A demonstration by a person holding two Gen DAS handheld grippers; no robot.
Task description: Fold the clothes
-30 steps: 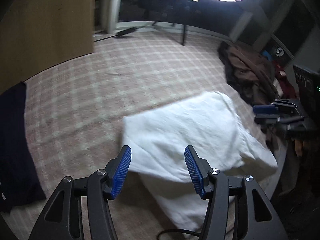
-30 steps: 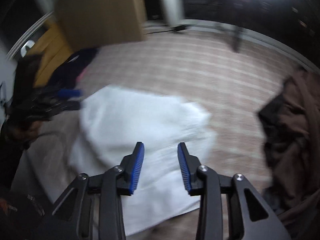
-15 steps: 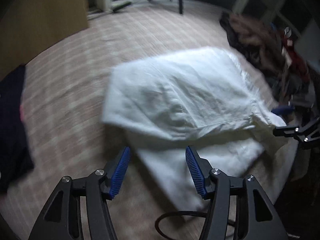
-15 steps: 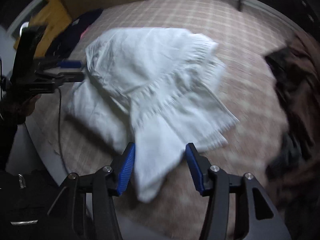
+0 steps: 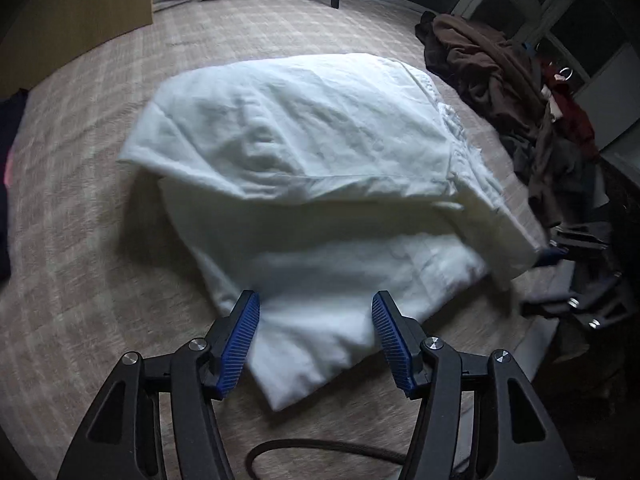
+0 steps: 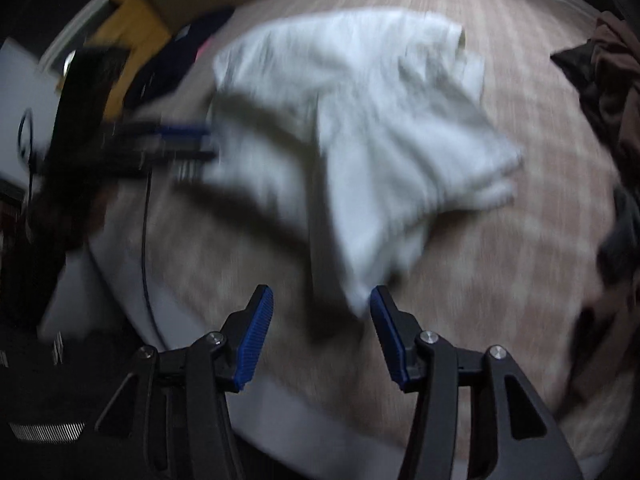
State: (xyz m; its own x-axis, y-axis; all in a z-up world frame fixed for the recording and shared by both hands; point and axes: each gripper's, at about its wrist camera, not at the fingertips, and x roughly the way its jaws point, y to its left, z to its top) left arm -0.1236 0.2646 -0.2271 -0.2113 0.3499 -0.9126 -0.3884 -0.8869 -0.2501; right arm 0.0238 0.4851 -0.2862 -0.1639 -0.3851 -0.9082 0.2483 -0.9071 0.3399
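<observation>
A big white garment (image 5: 316, 184) lies on the worktop (image 5: 80, 208), which has a pinkish checked cover. The garment is folded over on itself, with a top layer lying across a lower layer. One corner of it points toward the left tongs (image 5: 316, 344).

The left tongs are spread wide, with blue pads (image 5: 240, 344) on each side. The near corner of the white garment sits in the gap between them, but the pads are not squeezing it.

The right tongs (image 6: 320, 336) are spread wide too and pinch nothing. In that blurry view, a tip of the white garment (image 6: 360, 120) hangs just beside the right pad.

A pile of brown clothes (image 5: 492, 68) lies at the far right of the worktop. A dark blue cloth (image 5: 10, 128) lies at the left edge. A black cable (image 5: 320, 448) curls near the left tongs
</observation>
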